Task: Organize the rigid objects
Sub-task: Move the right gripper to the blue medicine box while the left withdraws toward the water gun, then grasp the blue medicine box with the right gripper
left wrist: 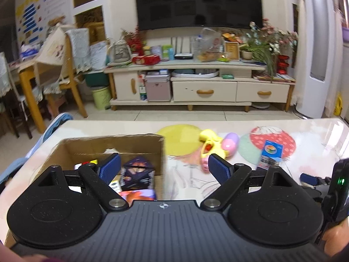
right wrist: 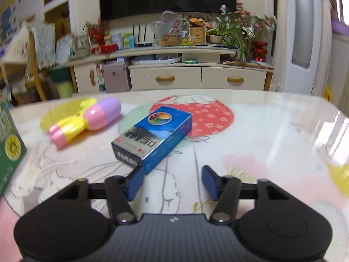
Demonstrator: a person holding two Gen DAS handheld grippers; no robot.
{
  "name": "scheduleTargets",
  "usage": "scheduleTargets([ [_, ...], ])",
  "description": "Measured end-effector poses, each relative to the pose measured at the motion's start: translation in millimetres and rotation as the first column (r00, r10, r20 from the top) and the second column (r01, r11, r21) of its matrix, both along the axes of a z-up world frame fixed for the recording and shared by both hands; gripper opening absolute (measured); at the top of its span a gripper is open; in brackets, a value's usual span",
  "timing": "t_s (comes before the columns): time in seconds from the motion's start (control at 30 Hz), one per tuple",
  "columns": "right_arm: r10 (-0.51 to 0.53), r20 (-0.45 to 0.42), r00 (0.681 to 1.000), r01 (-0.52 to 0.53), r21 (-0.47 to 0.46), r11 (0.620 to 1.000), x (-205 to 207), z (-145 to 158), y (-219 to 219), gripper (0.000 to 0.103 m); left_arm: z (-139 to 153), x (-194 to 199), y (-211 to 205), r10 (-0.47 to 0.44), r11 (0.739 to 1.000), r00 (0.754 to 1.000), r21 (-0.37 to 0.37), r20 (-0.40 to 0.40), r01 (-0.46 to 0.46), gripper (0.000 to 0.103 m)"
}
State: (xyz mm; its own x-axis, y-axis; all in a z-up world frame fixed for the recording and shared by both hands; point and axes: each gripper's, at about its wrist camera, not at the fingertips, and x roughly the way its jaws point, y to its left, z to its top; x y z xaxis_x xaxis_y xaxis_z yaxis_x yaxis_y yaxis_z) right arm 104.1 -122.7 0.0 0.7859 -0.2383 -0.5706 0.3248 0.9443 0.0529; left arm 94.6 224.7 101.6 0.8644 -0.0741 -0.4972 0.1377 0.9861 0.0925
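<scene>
1. Two grippers, both spread wide and holding nothing: the left gripper (left wrist: pixel 164 168) hovers at the cardboard box (left wrist: pixel 162 152) rim.
2. The right gripper (right wrist: pixel 172 180) sits just before the blue carton (right wrist: pixel 156 134), lying flat on the table (right wrist: pixel 272 135).
3. A yellow-pink toy (right wrist: pixel 87 120) lies left of the carton.

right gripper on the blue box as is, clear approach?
Probably yes. The right gripper is open just short of the blue box, which lies flat on the table with nothing between; the toy sits well aside.
</scene>
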Motion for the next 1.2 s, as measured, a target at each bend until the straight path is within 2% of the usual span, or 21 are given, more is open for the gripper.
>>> scheduleTargets([
  [0.03, -0.005, 0.004, 1.000, 0.005, 0.015, 1.000, -1, 0, -2, 0.084, -2, 1, -4, -0.008, 1.000, 1.000, 0.008, 0.001, 0.008, 0.103],
  [0.1, 0.014, 0.032, 0.999, -0.016, 0.066, 0.998, 0, 1, -5, 0.088, -6, 2, -13, -0.025, 0.999, 1.000, 0.023, -0.003, 0.026, 0.103],
  [0.13, 0.022, 0.048, 0.999, -0.027, 0.087, 0.996, 2, 1, -5, 0.094, -9, 3, -16, -0.032, 0.999, 0.999, 0.030, -0.005, 0.032, 0.103],
  [0.2, 0.015, 0.054, 0.998, -0.020, 0.080, 0.997, 11, 2, -1, 0.101, -14, 6, -22, -0.043, 0.998, 0.999, 0.045, -0.011, 0.043, 0.103],
  [0.3, 0.008, 0.061, 0.998, -0.012, 0.070, 0.997, 26, 3, 4, 0.102, -20, 11, -31, -0.049, 0.997, 0.999, 0.062, -0.023, 0.051, 0.103],
  [0.4, -0.029, 0.020, 0.999, 0.028, 0.069, 0.997, 45, 0, 4, 0.102, -28, 16, -38, -0.051, 0.996, 0.998, 0.068, -0.037, 0.054, 0.103],
  [0.57, -0.064, -0.030, 0.997, 0.064, 0.001, 0.998, 62, -4, 4, 0.102, -39, 22, -49, -0.051, 0.997, 0.997, 0.055, -0.053, 0.054, 0.103],
  [0.67, -0.072, -0.014, 0.997, 0.072, -0.003, 0.997, 56, -3, -1, 0.091, -44, 26, -52, -0.046, 0.997, 0.997, 0.052, -0.058, 0.049, 0.103],
  [0.73, -0.062, -0.010, 0.998, 0.062, -0.015, 0.998, 50, -2, -7, 0.073, -48, 29, -53, -0.036, 0.998, 0.997, 0.047, -0.065, 0.039, 0.103],
  [0.83, -0.029, -0.012, 1.000, 0.029, -0.034, 0.999, 42, -1, -18, 0.056, -52, 31, -54, -0.026, 0.999, 0.996, 0.031, -0.082, 0.029, 0.103],
  [0.93, 0.003, -0.026, 1.000, -0.005, -0.058, 0.998, 33, -1, -29, 0.056, -56, 37, -57, -0.023, 1.000, 0.995, 0.008, -0.097, 0.024, 0.103],
  [1.0, 0.004, -0.030, 1.000, -0.005, -0.063, 0.998, 28, -1, -38, 0.060, -58, 42, -61, -0.017, 1.000, 0.994, -0.011, -0.105, 0.016, 0.103],
  [1.03, -0.001, -0.029, 1.000, -0.001, -0.055, 0.998, 26, -1, -42, 0.069, -59, 45, -63, -0.015, 1.000, 0.994, -0.019, -0.107, 0.013, 0.103],
  [1.1, -0.012, -0.005, 1.000, 0.012, -0.001, 1.000, 22, 0, -53, 0.080, -62, 53, -70, -0.013, 1.000, 0.994, -0.030, -0.106, 0.009, 0.103],
  [1.17, -0.005, 0.014, 1.000, 0.005, 0.036, 0.999, 21, 1, -57, 0.085, -65, 63, -79, -0.018, 0.999, 0.995, -0.031, -0.103, 0.015, 0.103],
  [1.2, 0.007, 0.023, 1.000, -0.008, 0.055, 0.998, 22, 1, -58, 0.091, -67, 69, -83, -0.023, 0.999, 0.994, -0.030, -0.104, 0.020, 0.103],
])
